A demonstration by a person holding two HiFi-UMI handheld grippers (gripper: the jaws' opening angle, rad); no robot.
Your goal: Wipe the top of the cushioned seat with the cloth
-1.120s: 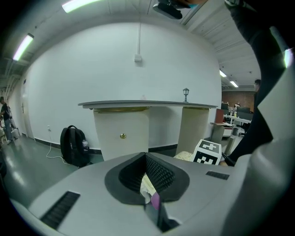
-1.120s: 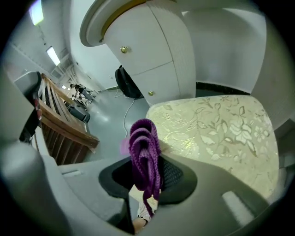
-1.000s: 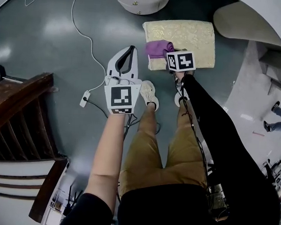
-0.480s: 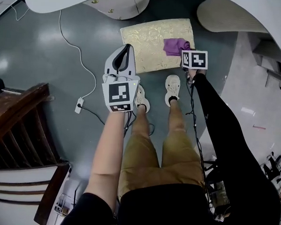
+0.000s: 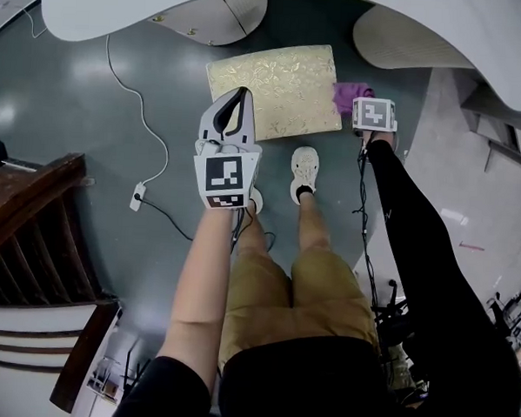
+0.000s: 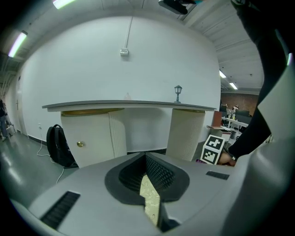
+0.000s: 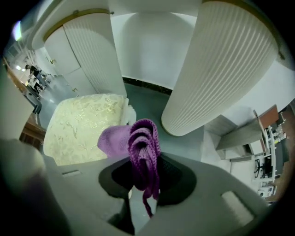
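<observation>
Grey floor (image 5: 80, 159): seat (image 5: 271, 89) is seen just left of cloth (image 5: 350, 94) — clamped in right gripper (image 5: 360, 102); left gripper (image 5: 242, 94) closed, empty.

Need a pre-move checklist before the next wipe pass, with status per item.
1. Cloth held in the right claw: ok. The purple knit is bunched between the jaws.
2. Cloth in contact with the cushioned seat top: not ok. In the head view it sits past the seat's right edge.
3. Seat top free of objects: ok. Nothing lies on it.
4. Left claw empty: ok. Its jaws are together with nothing between them.
5. Left claw out of the wipe path: cannot tell. It overlaps the seat's near left corner in the head view, and its height is unclear.
6. Shoe off the seat: ok. It is on the floor, just short of the near edge.
</observation>
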